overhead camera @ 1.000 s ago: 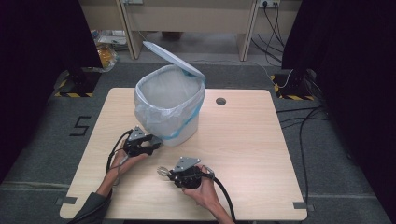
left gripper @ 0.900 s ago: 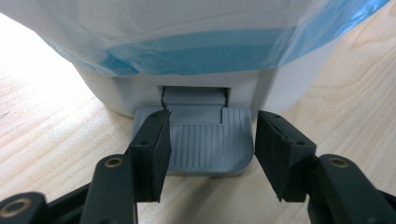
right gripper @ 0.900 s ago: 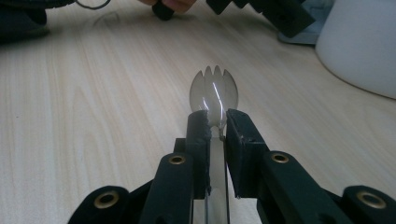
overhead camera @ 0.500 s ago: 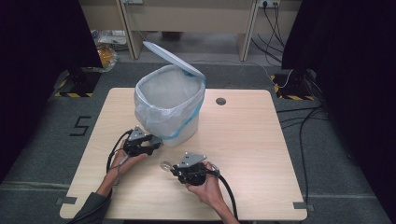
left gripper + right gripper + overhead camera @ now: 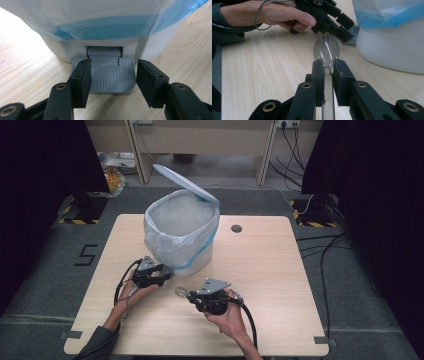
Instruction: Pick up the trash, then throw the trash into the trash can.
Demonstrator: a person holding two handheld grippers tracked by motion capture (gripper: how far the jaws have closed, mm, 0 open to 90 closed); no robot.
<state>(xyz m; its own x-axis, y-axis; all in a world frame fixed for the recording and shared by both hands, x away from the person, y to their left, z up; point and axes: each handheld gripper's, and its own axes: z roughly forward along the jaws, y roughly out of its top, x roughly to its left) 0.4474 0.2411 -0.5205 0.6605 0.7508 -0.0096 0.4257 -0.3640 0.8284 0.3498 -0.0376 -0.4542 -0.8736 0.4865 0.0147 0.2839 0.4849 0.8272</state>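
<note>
A white pedal bin lined with a clear and blue bag stands on the wooden table, its lid raised. My left gripper is at the bin's base. In the left gripper view, the left gripper bears down on the grey pedal, its jaws set narrowly with one on the ribbed top and one at the pedal's right edge. My right gripper hovers above the table, shut on the handle of a clear plastic spoon whose bowl points toward the left gripper.
A round cable hole sits in the table behind the bin. Cables trail from both grippers toward the person's forearms. Bare wood lies to the right of the bin. Dark curtains and floor cables surround the table.
My right gripper has risen a little and drifted slightly right, with the spoon still in it. The left gripper and the bin's raised lid have not moved.
</note>
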